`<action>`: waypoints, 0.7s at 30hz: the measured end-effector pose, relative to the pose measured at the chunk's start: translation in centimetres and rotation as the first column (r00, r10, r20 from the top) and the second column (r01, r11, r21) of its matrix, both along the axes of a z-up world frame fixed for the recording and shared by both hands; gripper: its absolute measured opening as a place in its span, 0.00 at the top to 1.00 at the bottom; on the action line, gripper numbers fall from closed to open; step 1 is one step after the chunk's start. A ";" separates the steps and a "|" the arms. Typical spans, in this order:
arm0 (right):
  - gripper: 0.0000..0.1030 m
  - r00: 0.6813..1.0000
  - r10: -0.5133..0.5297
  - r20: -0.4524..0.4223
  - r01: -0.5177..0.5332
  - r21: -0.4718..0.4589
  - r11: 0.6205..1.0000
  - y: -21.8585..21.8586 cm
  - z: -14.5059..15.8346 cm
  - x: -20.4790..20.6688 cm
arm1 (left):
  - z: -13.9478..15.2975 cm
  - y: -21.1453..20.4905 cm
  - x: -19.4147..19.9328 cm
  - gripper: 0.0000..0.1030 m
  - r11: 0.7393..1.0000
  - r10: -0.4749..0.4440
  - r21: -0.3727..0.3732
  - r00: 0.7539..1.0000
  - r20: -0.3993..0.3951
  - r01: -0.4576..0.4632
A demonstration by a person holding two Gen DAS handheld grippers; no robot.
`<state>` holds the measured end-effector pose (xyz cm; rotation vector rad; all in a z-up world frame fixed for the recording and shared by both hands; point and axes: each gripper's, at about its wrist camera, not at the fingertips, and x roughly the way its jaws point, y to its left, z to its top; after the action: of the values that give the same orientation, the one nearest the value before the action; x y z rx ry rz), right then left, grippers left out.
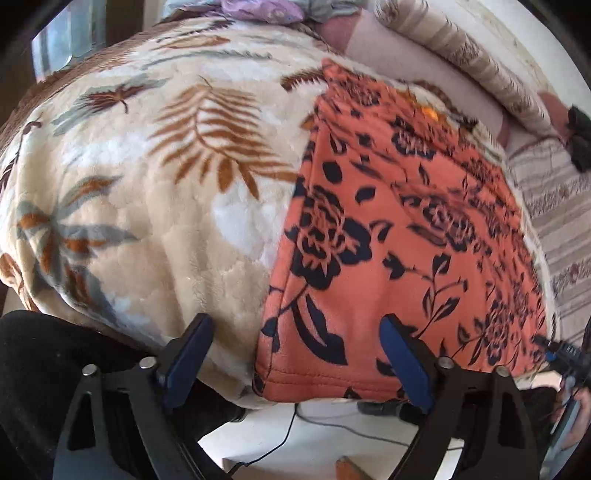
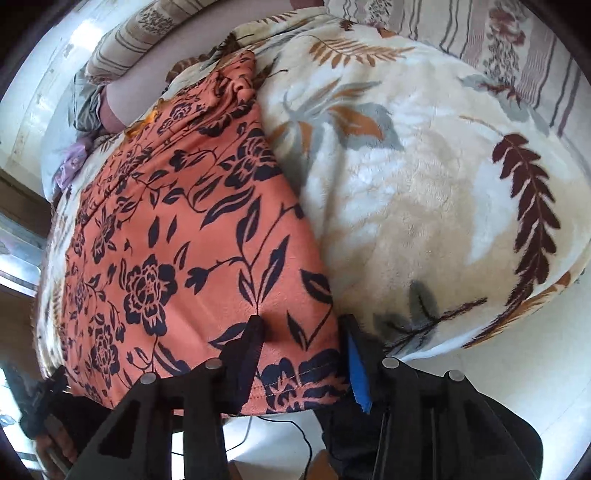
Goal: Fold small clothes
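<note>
One orange garment (image 1: 402,236) with a black flower print lies flat on one cream leaf-print blanket (image 1: 155,192), filling the right half of the left view and the left half of the right view. The left gripper (image 1: 295,354) stands wide, straddling the hem's corner. The right gripper (image 2: 301,339) is narrower, its fingers (image 2: 251,343) astride the other hem corner, not closed. Only the left view shows a purple cloth (image 1: 258,11) at top.

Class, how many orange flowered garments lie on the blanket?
1. The orange flowered garment lies flat on the leaf-print blanket, its near hem at the bed's edge between both grippers. Others may be hidden.
</note>
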<state>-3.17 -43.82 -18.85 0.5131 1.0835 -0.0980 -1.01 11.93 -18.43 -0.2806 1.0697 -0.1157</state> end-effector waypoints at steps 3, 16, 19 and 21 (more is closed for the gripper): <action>0.35 0.999 0.051 0.013 -0.052 0.049 0.997 -0.1 0.2 0.1 | -0.2 -0.5 -0.1 0.36 0.997 0.000 0.074 1.000 0.001 0.000; 0.91 0.990 0.121 -0.068 -0.110 0.149 0.983 -1.4 -0.1 1.6 | 0.2 0.1 -0.2 0.81 0.997 0.020 0.071 1.000 0.006 -0.020; 0.92 0.993 0.114 -0.014 -0.109 0.191 0.975 -1.6 1.4 0.5 | 1.8 0.6 -0.7 0.92 0.998 0.030 0.046 0.998 0.048 -0.032; 0.92 0.995 0.090 0.048 -0.099 0.241 0.965 -1.8 2.7 -0.2 | 2.6 1.1 -1.3 0.94 0.999 0.037 0.011 0.995 0.088 -0.038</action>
<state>-3.35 -45.59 -16.12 0.6798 1.0883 0.1298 -2.30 13.01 -15.83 -0.2818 0.9775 -0.0871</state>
